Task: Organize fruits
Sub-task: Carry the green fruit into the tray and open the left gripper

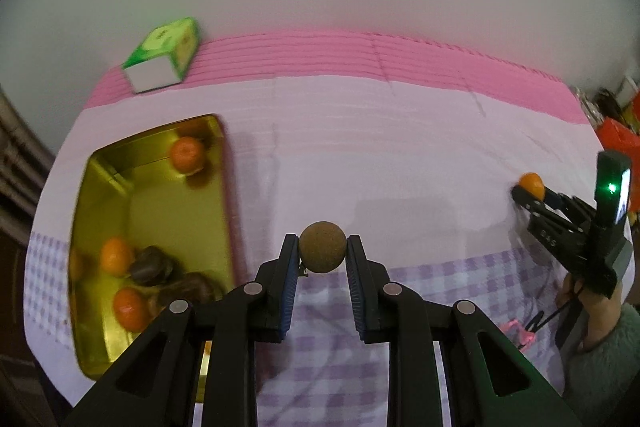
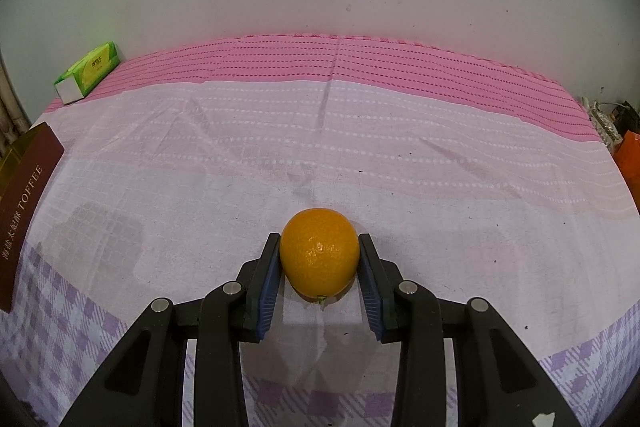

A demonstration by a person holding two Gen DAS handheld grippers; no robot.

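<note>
My left gripper point(image 1: 322, 251) is shut on a small round brown fruit point(image 1: 322, 246), held above the cloth just right of the gold tin point(image 1: 100, 195). The tin holds three orange citrus fruits point(image 1: 187, 155) and some dark brown fruits point(image 1: 150, 266). In the right wrist view my right gripper point(image 2: 319, 259) is shut on an orange fruit point(image 2: 319, 254) that sits low on the cloth. The left wrist view also shows that right gripper point(image 1: 528, 193) at the far right with the orange fruit point(image 1: 532, 183) between its tips.
A green tissue box point(image 1: 164, 55) lies at the back left on the pink band of the tablecloth point(image 1: 360, 163). The tin's dark red lid point(image 2: 24, 211) leans at the left edge. A person's hand and grey-green sleeve point(image 1: 600, 343) hold the right gripper. Red clutter point(image 1: 616, 139) sits beyond the table's right edge.
</note>
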